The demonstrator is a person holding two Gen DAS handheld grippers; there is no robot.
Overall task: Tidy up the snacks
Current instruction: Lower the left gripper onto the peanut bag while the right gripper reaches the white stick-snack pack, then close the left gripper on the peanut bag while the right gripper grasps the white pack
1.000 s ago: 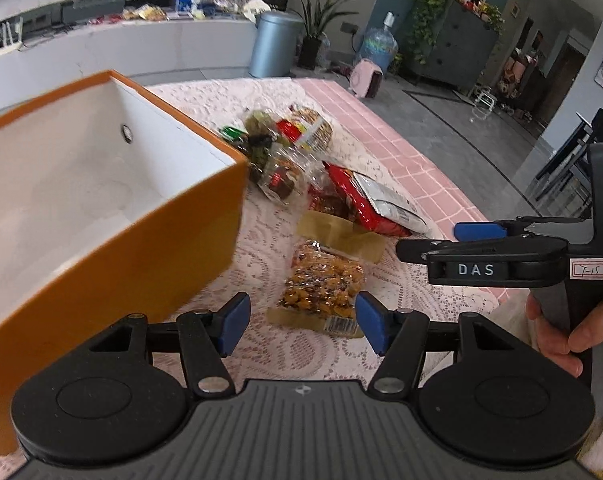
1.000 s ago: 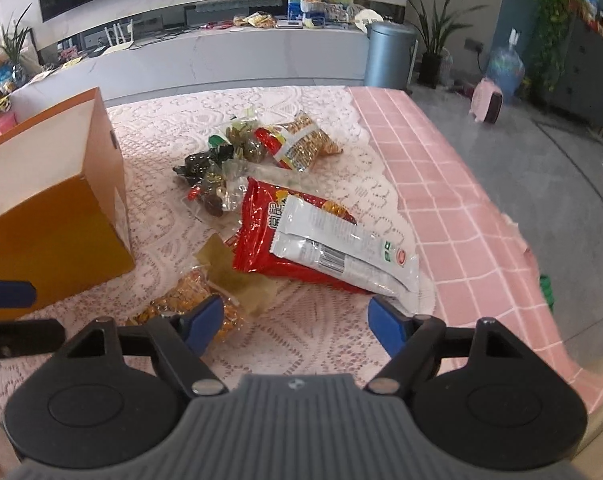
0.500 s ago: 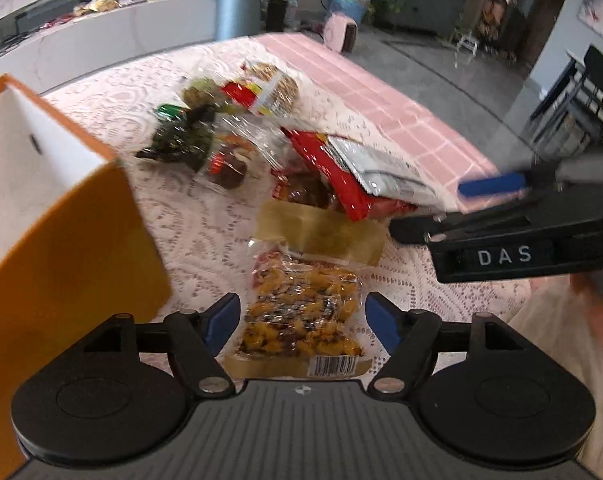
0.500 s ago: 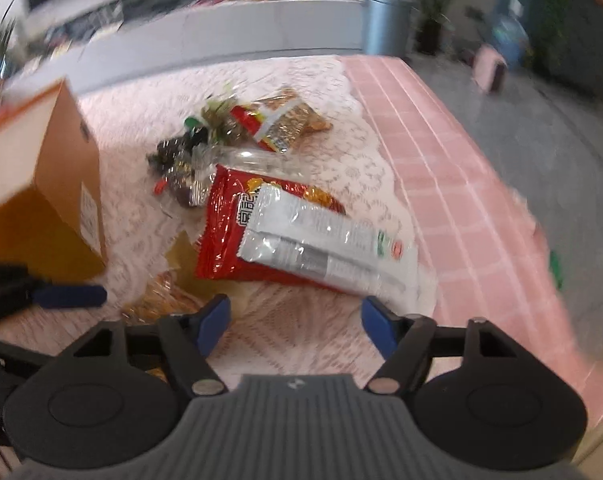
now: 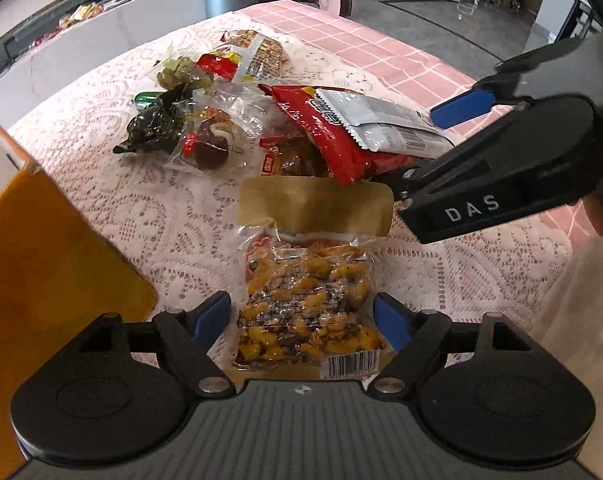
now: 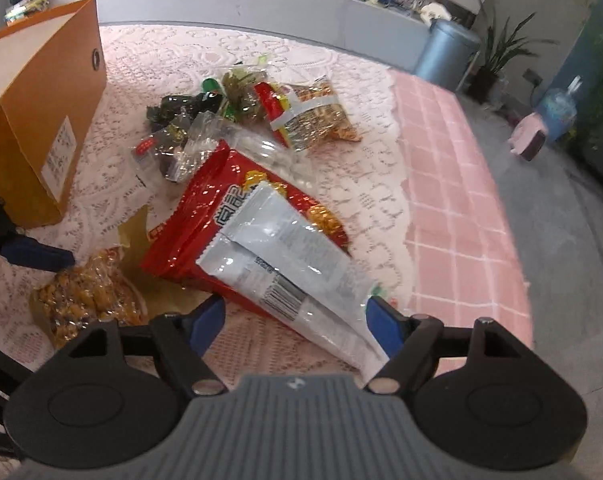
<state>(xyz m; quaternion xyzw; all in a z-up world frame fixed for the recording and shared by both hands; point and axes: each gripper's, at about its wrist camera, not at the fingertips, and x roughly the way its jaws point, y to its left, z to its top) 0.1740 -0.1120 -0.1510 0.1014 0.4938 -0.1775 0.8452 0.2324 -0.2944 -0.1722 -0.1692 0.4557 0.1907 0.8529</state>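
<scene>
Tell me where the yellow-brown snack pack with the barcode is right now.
In the left wrist view the yellow-brown snack pack lies on the lace tablecloth between the open left gripper fingers, orange box to its left.

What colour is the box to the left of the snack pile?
Orange outside, the box has a white label on its end; the right wrist view shows it best.

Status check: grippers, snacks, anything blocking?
Left gripper open, just widened, straddling nut pack. Right gripper open over silver pack. Orange box left. Nothing blocking.
</scene>
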